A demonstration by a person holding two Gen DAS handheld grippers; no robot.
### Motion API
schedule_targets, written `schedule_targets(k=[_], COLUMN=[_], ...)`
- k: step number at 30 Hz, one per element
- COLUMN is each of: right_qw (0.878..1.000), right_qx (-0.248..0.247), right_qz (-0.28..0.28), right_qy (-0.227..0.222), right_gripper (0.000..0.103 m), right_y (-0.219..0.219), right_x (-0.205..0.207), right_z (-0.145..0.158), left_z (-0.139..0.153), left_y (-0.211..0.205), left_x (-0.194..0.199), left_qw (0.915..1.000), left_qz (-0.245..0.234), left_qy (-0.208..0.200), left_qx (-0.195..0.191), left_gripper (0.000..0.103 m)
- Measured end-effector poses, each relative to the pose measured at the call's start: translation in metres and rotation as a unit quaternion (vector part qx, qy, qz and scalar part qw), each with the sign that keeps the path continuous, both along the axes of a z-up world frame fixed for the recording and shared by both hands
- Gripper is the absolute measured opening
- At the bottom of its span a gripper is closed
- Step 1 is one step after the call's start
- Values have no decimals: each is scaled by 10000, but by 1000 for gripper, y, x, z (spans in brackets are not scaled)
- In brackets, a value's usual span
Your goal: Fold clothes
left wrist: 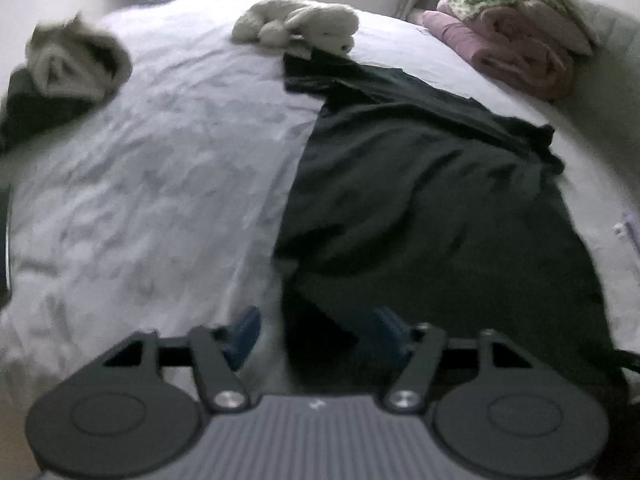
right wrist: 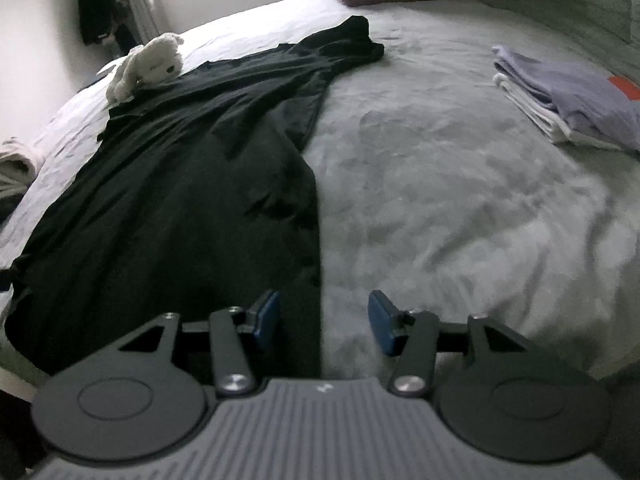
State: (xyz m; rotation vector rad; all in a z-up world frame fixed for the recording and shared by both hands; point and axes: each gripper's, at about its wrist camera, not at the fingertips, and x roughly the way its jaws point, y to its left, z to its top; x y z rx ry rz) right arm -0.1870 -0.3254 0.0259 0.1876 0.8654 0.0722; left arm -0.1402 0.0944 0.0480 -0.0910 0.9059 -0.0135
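Note:
A long black garment [left wrist: 432,200] lies spread on the white bed [left wrist: 152,184], wrinkled and partly folded over at its far end. In the left wrist view my left gripper [left wrist: 316,336] stands open above the garment's near left edge, one blue pad over the sheet and the other over the cloth. The right wrist view shows the same black garment [right wrist: 192,184] running from near left to far centre. My right gripper [right wrist: 324,322] is open over its near right edge, with the edge between the fingers and nothing held.
A cream plush toy [left wrist: 300,24] lies at the garment's far end. Folded pink blankets [left wrist: 516,44] with a green patterned cloth sit at the back right. A grey bundle [left wrist: 76,64] rests far left. A folded lilac and white stack [right wrist: 568,96] sits right.

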Motion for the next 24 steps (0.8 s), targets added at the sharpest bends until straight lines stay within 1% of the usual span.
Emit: schedule_targets(k=[1,2,3,4,6,7,8,10,11,12,13,15,17,18,19,20,21,22,23,24], right_qw=[10000,10000,10000,10000,9999,9997,9991,9956,9917,9908,9914,9924,9949,9948,9942,9933,9927,9929,9938,9947], right_qx=[5,14,22,30,32,56,200,636,886,924,891,823,882,964,1061,1150,1201,1182,1103,1007], right_qz=[14,29,46,63,137,230,363,685,932,983,958,909,484,312,163,90,92,111,130,160], right_qy=[-19,-35,-36,-31,-31,-41,-40,-13,-12,-37,-68,-129,-86,-61,-38,-15,5,25,64,102], right_gripper=[56,56,57,57,57,57,57,56,56,54,54,54,54,54,54,54,54,54,54,50], right_y=[0,0,1,1,2,2,2,0,0,0,0,-1,-11,-15,-19,-21,-21,-19,-16,-14], right_x=[-3,-5,-7,-9,-13,-17,-22,-32,-37,-40,-43,-48,-46,-44,-44,-43,-42,-40,-37,-36], right_z=[0,1,0,-1,-2,-2,-1,0,1,3,4,7,4,2,0,-1,-2,-3,-5,-7], left_z=[-1,-3,-8,-13,-19,-16,-12,-3,0,4,6,8,10,10,10,8,4,0,-5,-9], left_y=[-7,-12,-15,-13,-1,8,18,40,50,60,70,84,90,86,80,76,71,66,61,54], left_x=[2,4,6,5,-1,-6,-11,-22,-26,-29,-33,-37,-41,-42,-42,-40,-38,-35,-32,-31], left_qw=[9999,9995,9982,9976,9980,9982,9985,9989,9988,9986,9986,9982,9964,9961,9962,9965,9970,9974,9976,9982], left_qz=[-5,0,17,11,-41,-39,-17,72,168,265,322,375,428,383,323,278,240,203,165,99], left_qy=[-31,-19,78,176,282,311,338,372,375,377,394,435,408,367,342,345,357,387,434,432], left_qx=[96,309,590,676,568,519,437,278,260,242,159,-174,-603,-699,-731,-705,-640,-575,-512,-393], left_gripper=[66,66,64,48,36,19,9,1,0,0,0,0,2,3,10,22,29,32,32,32])
